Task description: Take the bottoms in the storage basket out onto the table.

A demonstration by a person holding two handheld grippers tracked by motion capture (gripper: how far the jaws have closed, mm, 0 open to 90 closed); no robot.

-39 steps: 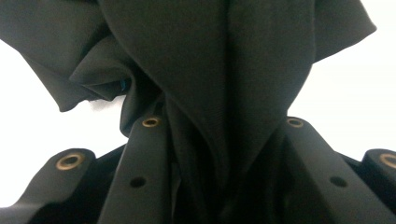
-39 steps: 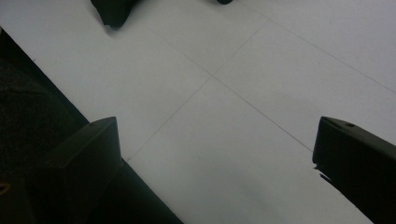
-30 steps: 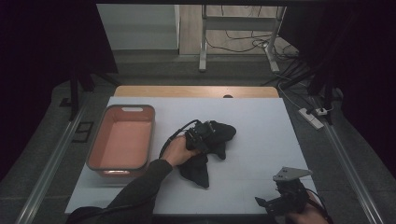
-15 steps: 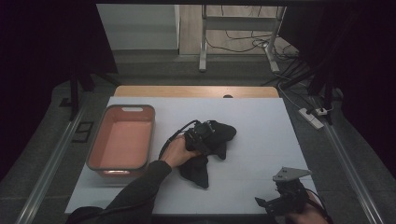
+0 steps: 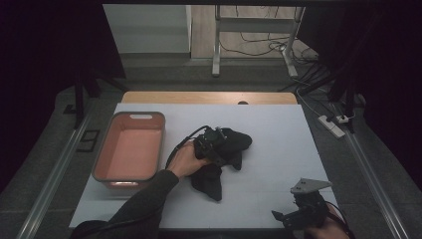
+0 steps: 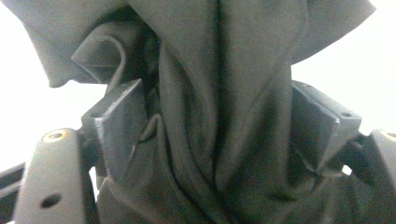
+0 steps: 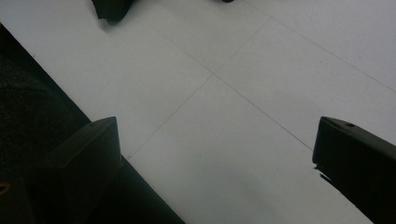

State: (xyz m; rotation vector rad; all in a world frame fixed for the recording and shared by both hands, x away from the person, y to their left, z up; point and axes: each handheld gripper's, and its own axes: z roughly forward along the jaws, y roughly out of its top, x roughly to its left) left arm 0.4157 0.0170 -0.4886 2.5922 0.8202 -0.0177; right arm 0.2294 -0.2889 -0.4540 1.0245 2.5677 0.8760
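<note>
Jaws of the left gripper [image 6: 219, 140] have just been opening and stand apart, with a thick fold of the black cloth [image 6: 210, 70] bunched between them, soft and creased. From above, the high view adds where that cloth [image 5: 224, 154] lies: crumpled mid-desk, just right of a salmon-pink tub [image 5: 130, 152] with rounded corners and a grey rim. Near the white desk [image 5: 278, 129] front edge, the right gripper [image 7: 215, 154] holds its jaws wide apart over bare, smooth, faintly seamed surface, well apart from the cloth.
</note>
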